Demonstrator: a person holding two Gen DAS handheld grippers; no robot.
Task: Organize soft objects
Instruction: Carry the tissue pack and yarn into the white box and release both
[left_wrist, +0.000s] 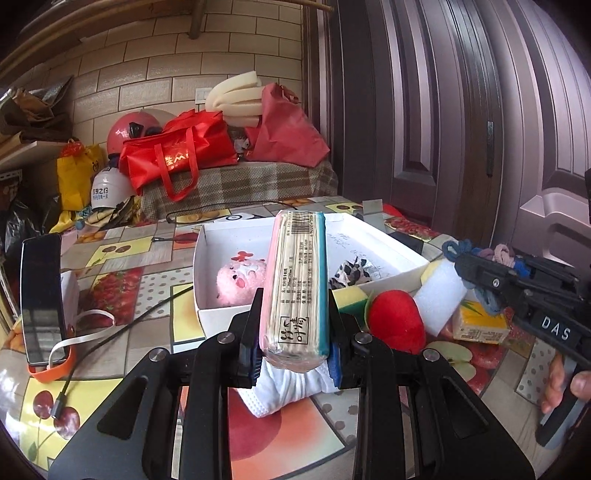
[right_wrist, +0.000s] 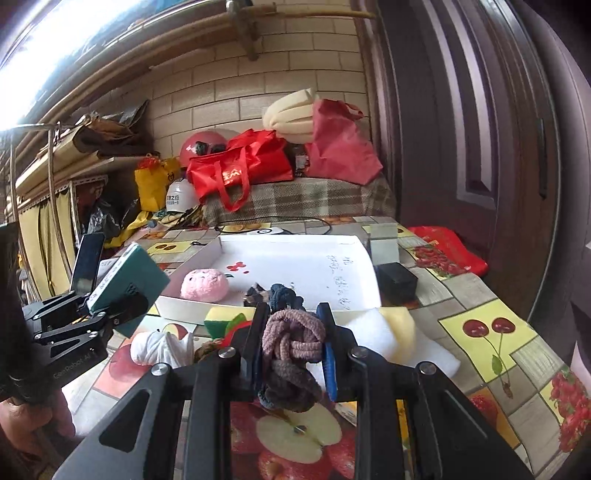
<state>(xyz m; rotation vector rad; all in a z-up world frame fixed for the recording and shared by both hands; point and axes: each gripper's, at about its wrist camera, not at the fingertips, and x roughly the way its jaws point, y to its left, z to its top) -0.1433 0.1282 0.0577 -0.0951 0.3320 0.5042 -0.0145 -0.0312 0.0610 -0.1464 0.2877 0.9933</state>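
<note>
The plastic-wrapped pack of tissues with pink and teal sides is clamped in the left hand-held gripper just short of the shallow white cardboard box, its long axis pointing straight ahead toward it. So we're mid-carry, I'd say. The right hand-held gripper is squeezing a knotted bundle of mauve and grey hair ties over the bench; next, both need moving over the box and letting go.

Readable txt: "DAS" in white on right hand-held gripper, right edge of left-wrist view. "GenRobot AI", faint, on left hand-held gripper body, lower left of right-wrist view. Tissue pack, frame center: barcode w/ digits plus Chinese print, too small to read. White helmet, left: Chinese chars.
</note>
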